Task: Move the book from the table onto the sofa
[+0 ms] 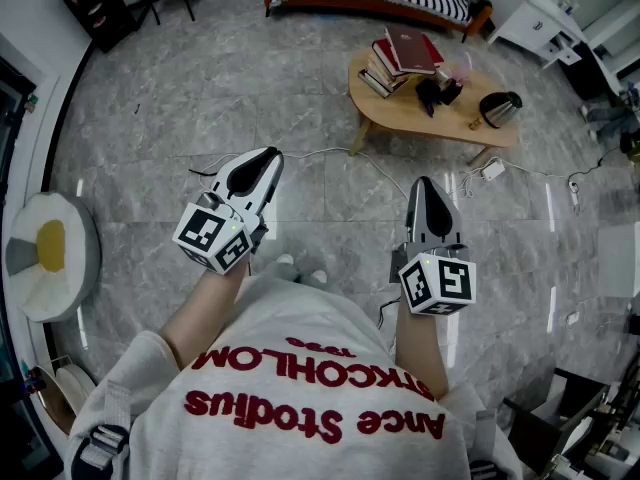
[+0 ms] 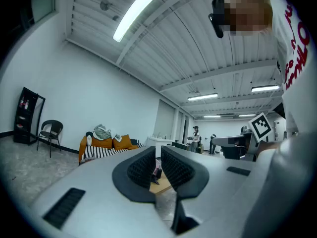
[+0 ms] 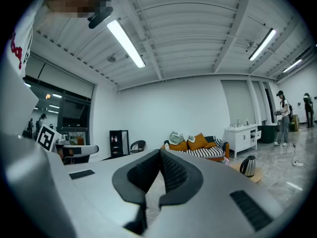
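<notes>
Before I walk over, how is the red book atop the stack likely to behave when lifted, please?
The red book lies flat with a straight cover, so it is probably stiff rather than floppy. It rests loose atop the stack, so a push may well slide it off.

- Left gripper (image 2: 157, 155): jaws a narrow slit apart, nothing between them.
- Through the slit: wooden table (image 2: 159, 186) top, dark items (image 2: 156, 174) on it.
- Left background: striped sofa (image 2: 106, 150) with orange cushions (image 2: 121, 142), black chair (image 2: 50, 132), black shelf (image 2: 25, 114).
</notes>
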`<action>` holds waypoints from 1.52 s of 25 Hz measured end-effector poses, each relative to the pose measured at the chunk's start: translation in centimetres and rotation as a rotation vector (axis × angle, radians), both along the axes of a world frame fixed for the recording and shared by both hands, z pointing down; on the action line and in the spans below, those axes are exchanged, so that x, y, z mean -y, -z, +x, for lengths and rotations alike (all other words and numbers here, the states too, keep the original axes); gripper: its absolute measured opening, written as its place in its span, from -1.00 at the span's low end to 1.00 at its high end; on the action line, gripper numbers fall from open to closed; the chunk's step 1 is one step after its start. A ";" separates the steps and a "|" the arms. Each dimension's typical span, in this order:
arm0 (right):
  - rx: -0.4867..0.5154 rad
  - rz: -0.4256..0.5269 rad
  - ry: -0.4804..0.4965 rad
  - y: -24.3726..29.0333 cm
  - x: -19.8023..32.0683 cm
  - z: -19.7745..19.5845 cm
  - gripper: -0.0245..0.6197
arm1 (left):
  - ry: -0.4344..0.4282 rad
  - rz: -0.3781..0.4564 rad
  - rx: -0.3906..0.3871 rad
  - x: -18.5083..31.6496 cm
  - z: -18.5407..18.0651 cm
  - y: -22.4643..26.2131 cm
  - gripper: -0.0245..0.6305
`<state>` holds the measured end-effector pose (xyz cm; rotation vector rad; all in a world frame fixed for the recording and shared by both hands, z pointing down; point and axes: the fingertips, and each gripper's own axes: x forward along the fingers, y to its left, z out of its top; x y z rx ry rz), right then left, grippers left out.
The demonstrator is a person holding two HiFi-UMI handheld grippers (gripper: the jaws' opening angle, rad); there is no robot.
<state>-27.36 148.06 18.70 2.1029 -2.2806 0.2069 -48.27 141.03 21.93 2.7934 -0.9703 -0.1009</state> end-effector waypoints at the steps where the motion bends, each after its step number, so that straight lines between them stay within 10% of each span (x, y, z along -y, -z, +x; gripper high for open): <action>1: 0.001 0.008 -0.001 -0.1 -0.2 0.3 -0.85 | 0.003 0.005 0.001 0.0 0.0 0.1 -0.78; 23: 0.061 0.037 0.018 0.4 1.3 5.4 -0.85 | -0.002 0.049 -0.060 2.4 4.2 1.6 -0.86; 38: 0.054 0.042 -0.027 0.6 12.9 9.6 -0.85 | -0.037 0.031 -0.047 15.8 8.0 0.9 -0.87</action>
